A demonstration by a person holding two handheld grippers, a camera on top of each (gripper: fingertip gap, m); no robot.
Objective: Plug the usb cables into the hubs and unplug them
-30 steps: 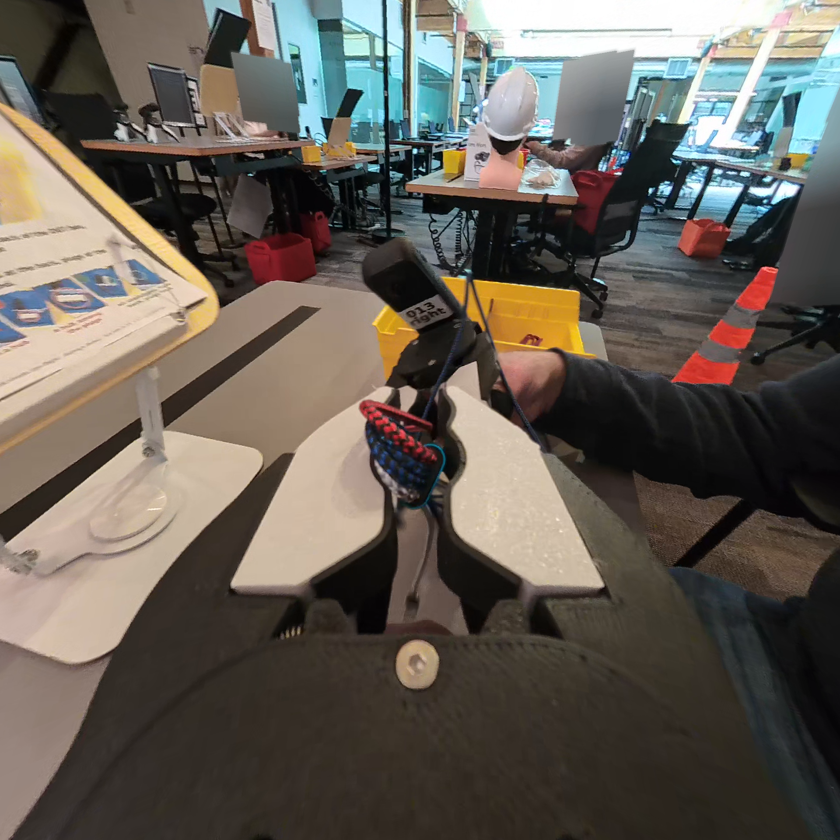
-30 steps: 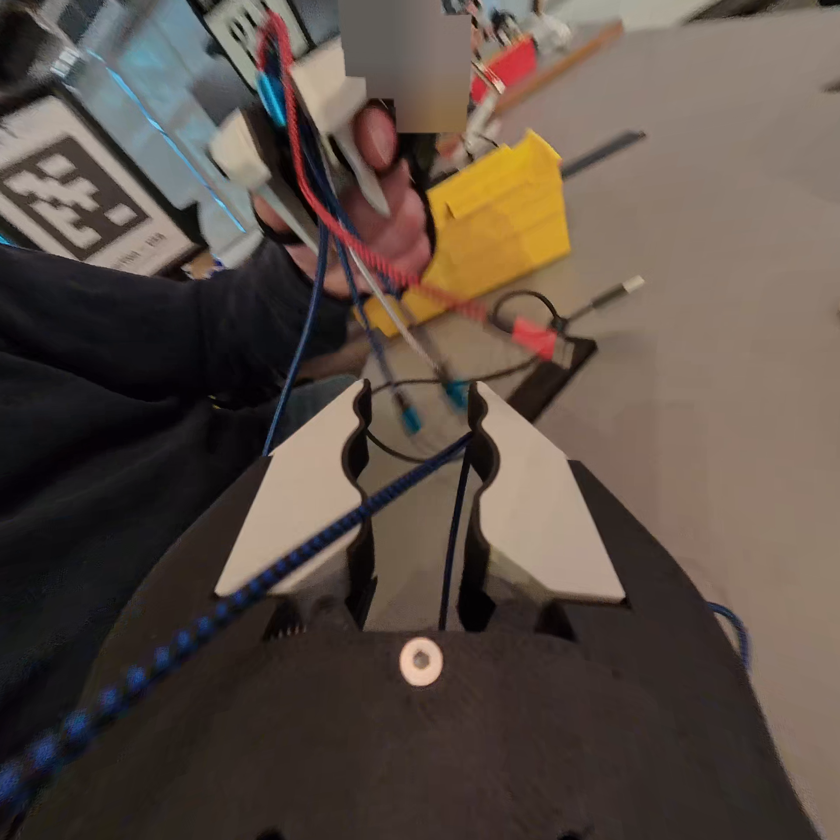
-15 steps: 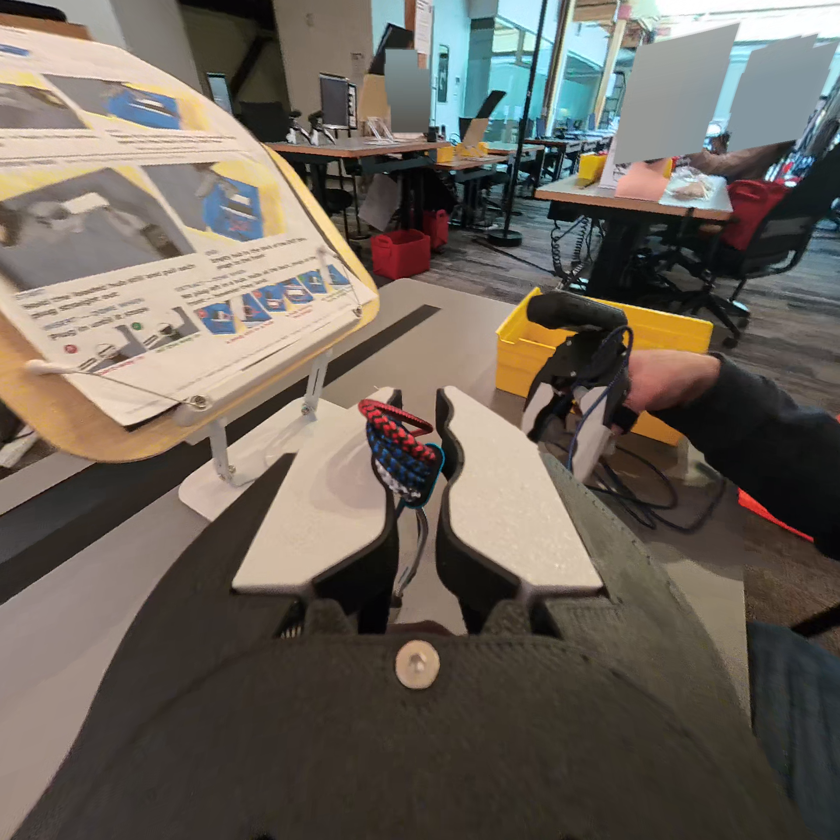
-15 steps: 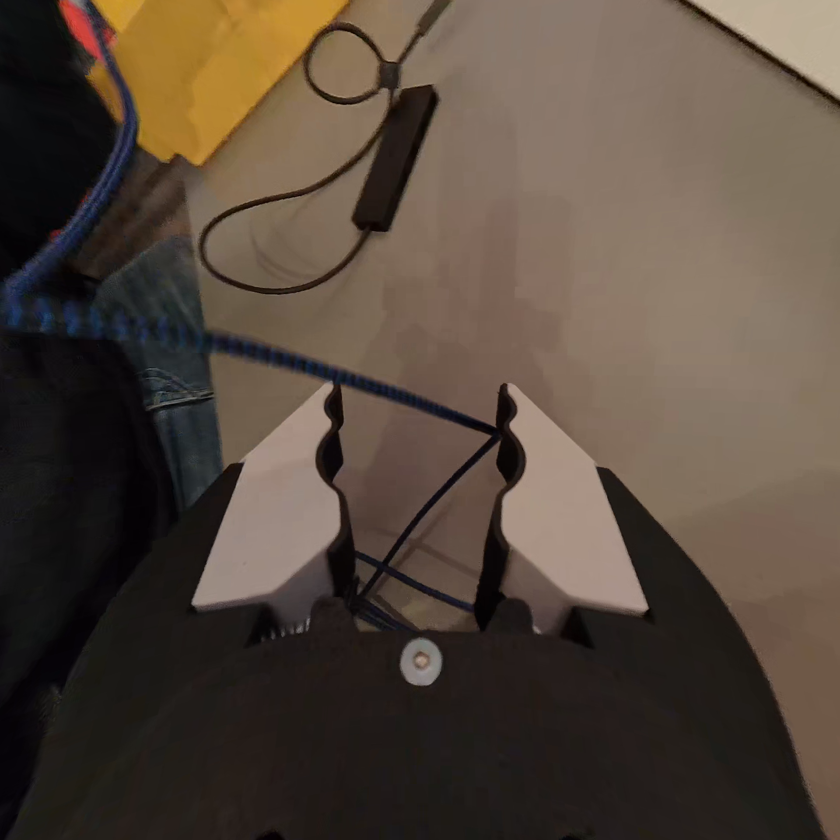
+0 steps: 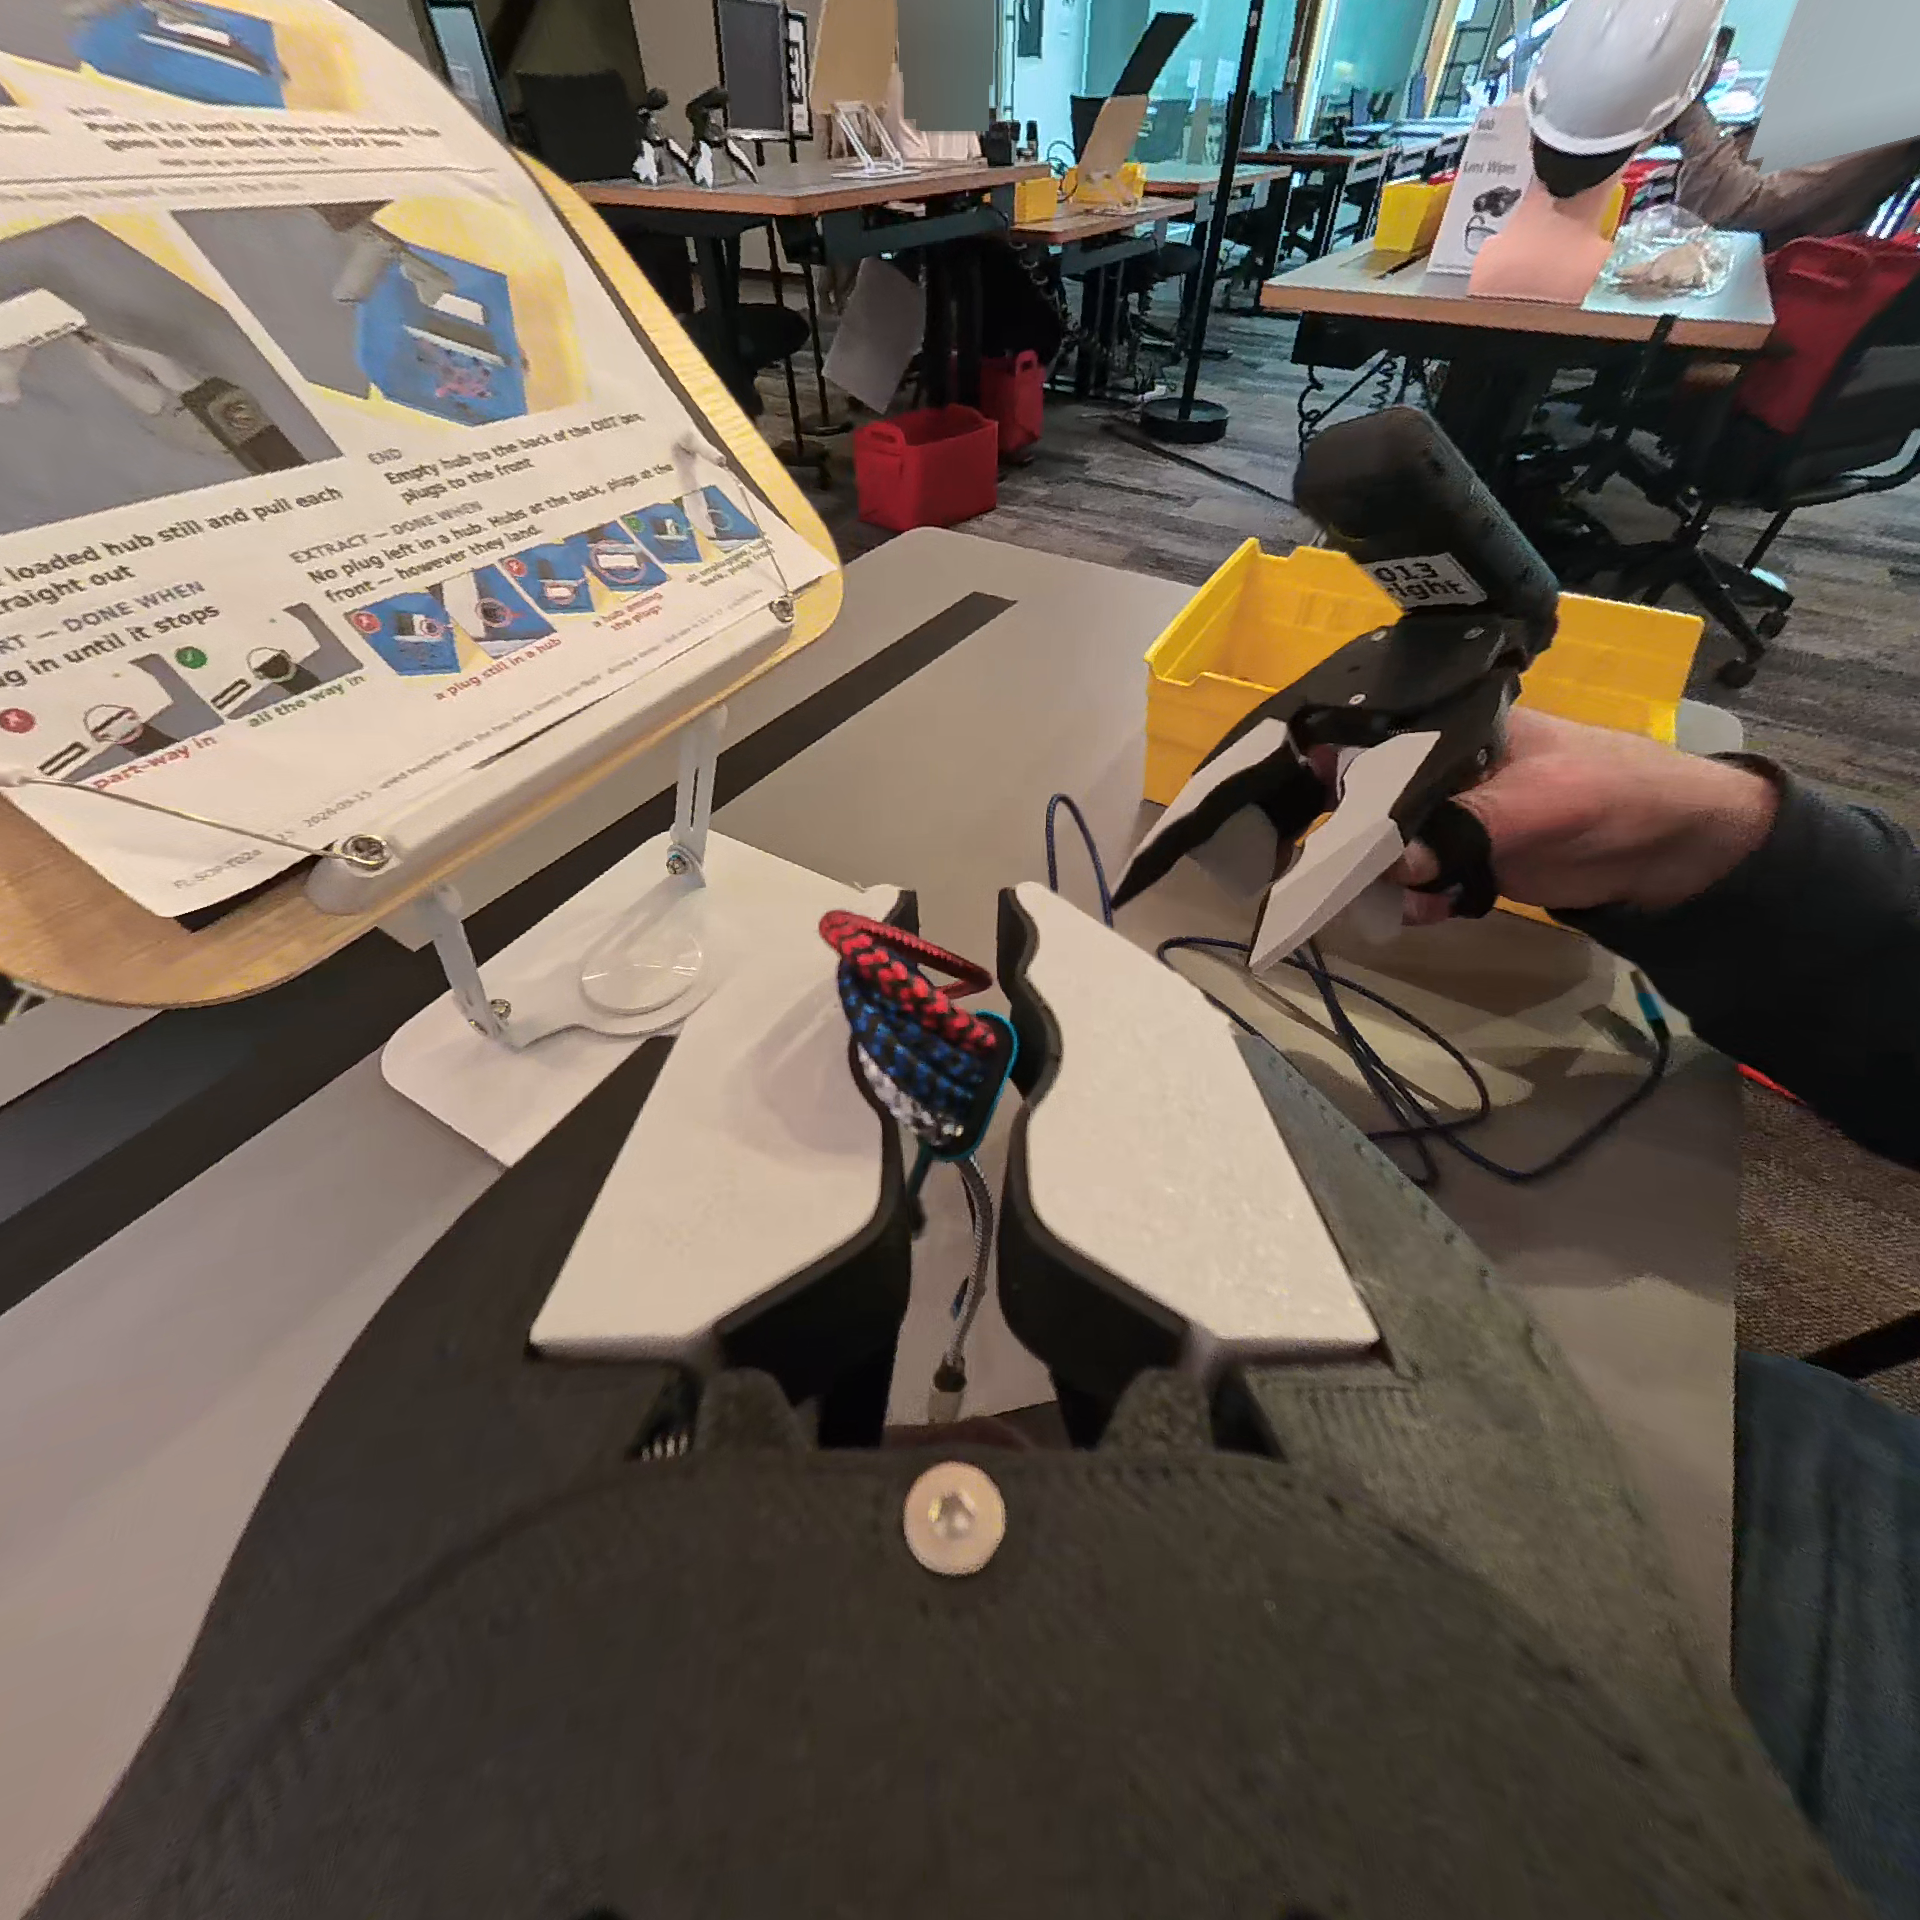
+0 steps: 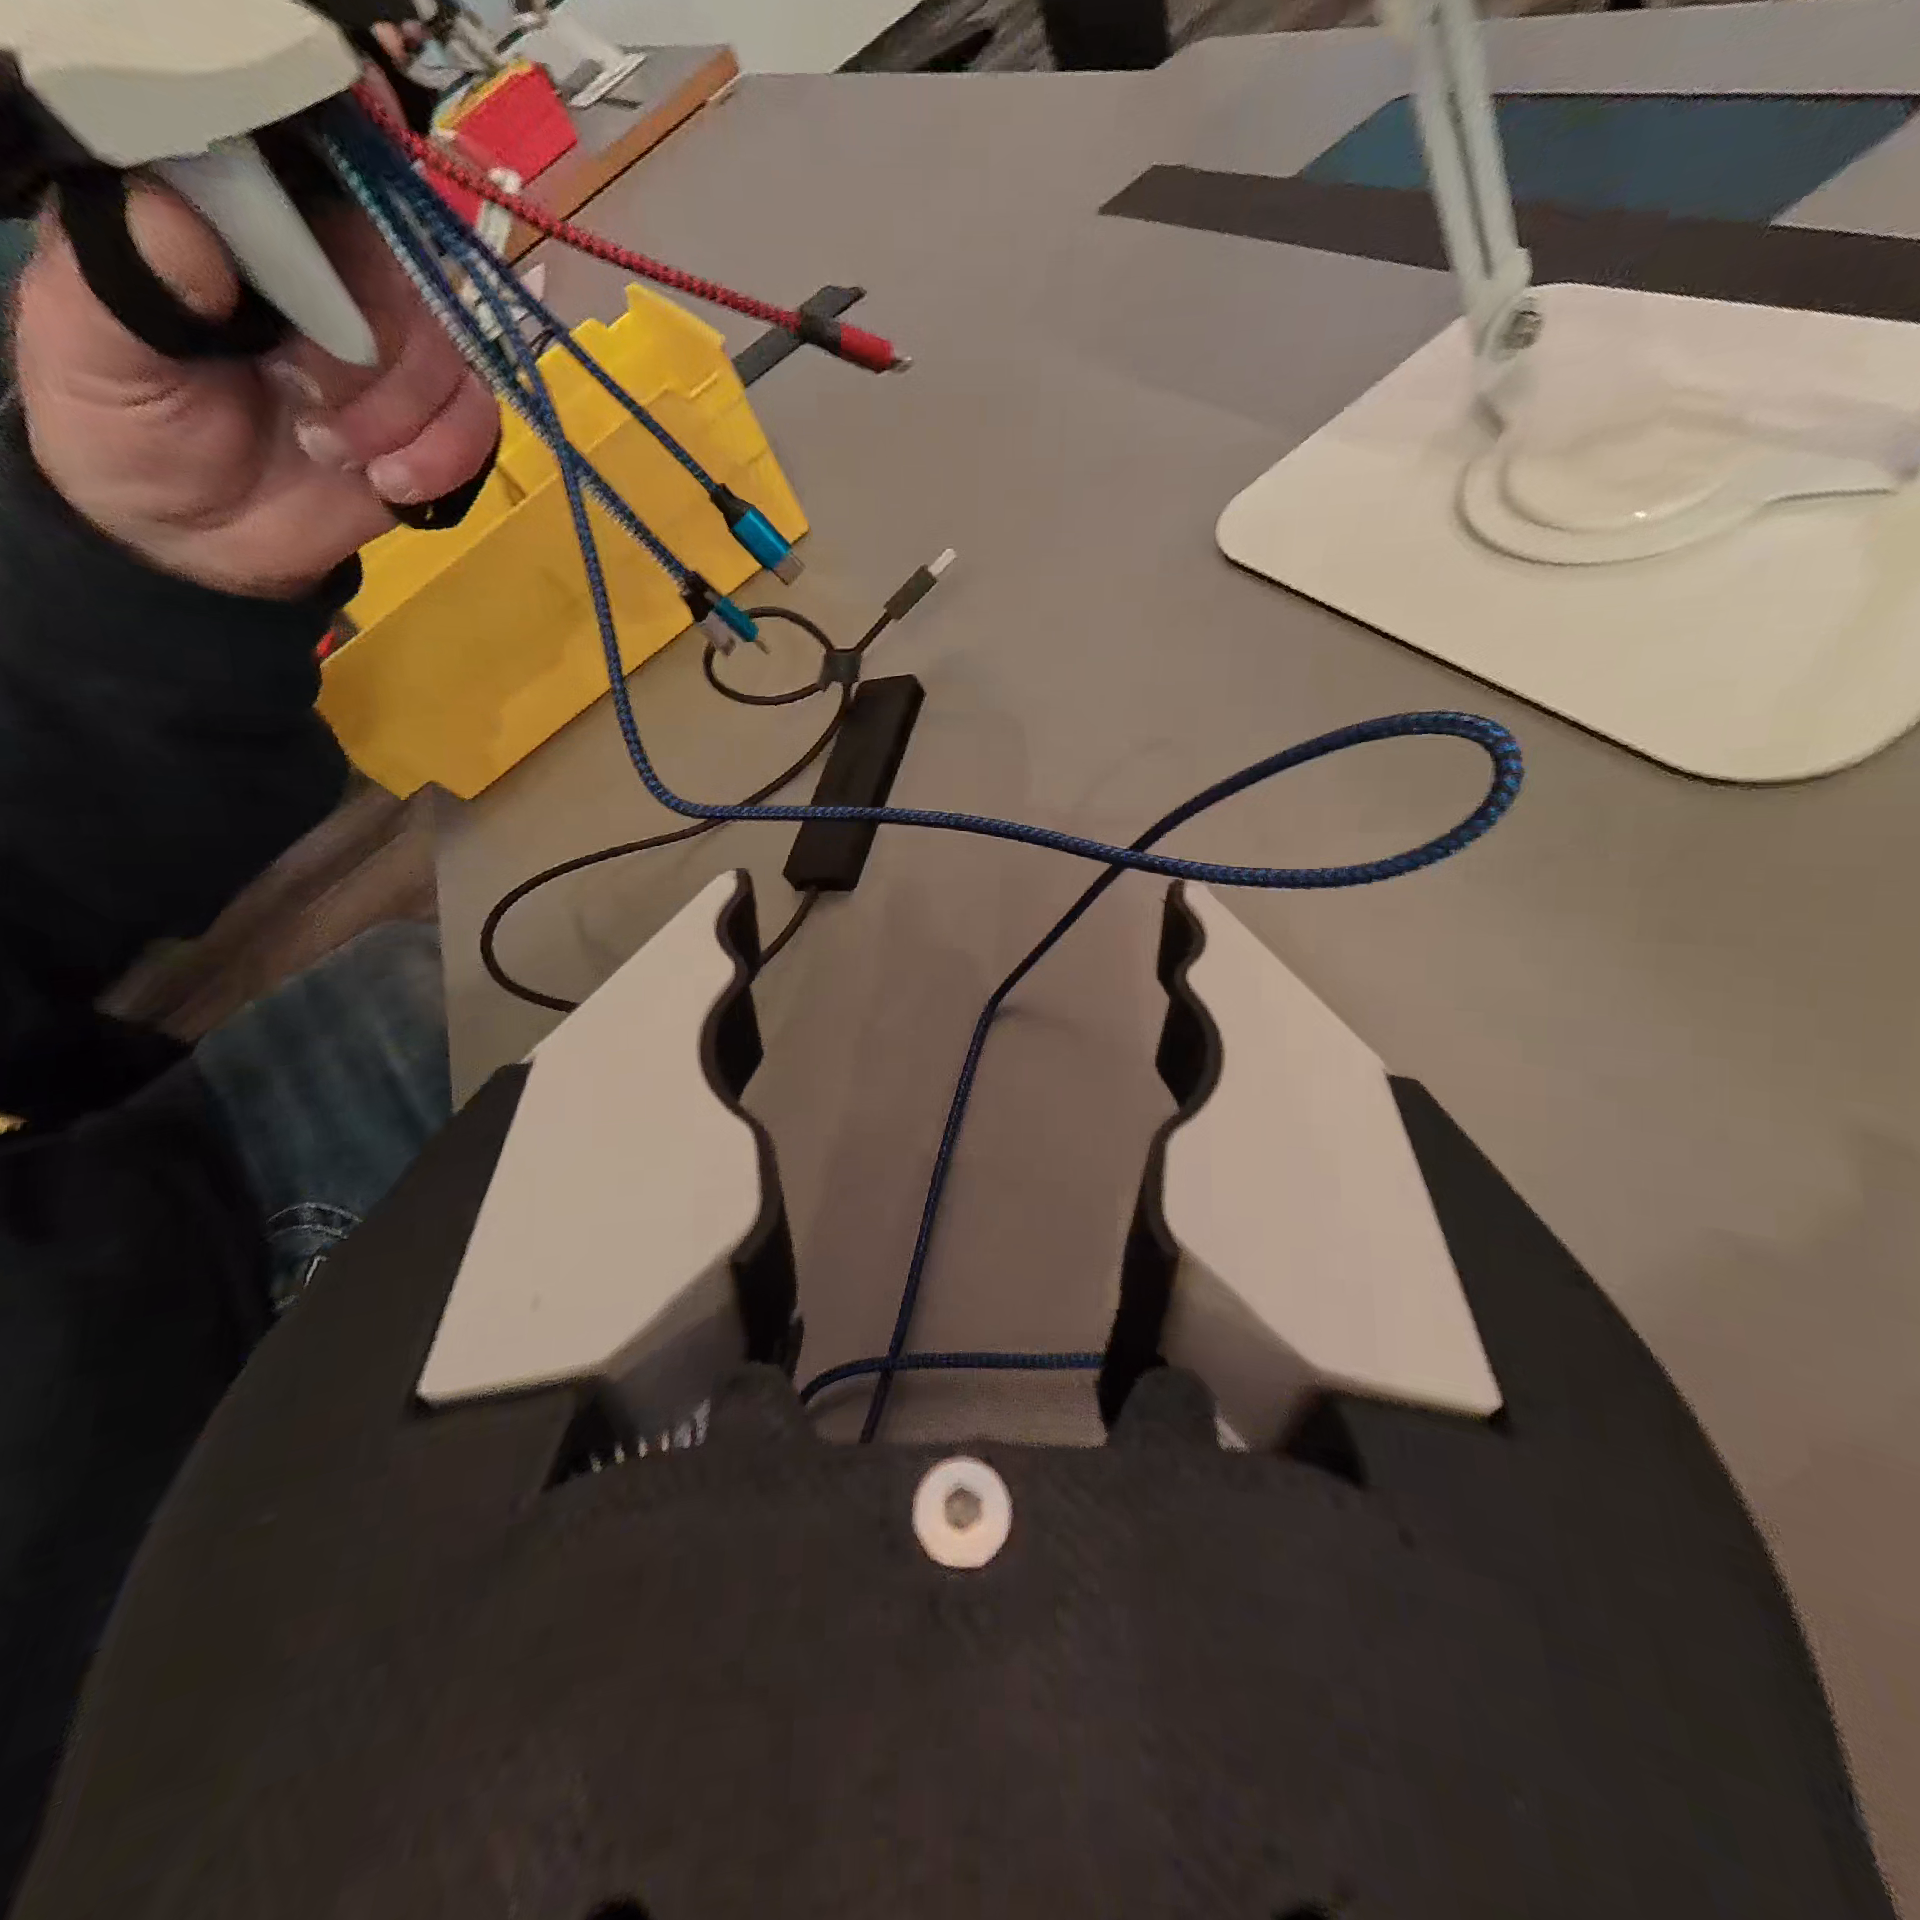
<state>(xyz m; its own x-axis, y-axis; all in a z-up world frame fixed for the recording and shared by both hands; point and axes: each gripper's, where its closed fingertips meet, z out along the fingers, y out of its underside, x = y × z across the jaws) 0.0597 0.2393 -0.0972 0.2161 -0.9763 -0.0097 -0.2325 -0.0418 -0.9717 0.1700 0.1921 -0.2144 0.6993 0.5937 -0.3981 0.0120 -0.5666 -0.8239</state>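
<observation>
Cables [image 5: 914,1029]: red, blue and white braided bundle clenched in left tongs [image 5: 951,935].
Right tongs [image 6: 956,904]: released, blue cable [image 6: 1351,831] passing loosely between.
Hub [image 6: 857,779]: black, on table just ahead of right tongs.

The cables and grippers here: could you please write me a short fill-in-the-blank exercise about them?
1. The left gripper is shut on a bundle of ____.
2. The right gripper is ____, with a blue cable running between its fingers.
3. The black hub lies on the ____.
4. The bin beside the hub is ____.

Missing words: cables; open; table; yellow
</observation>
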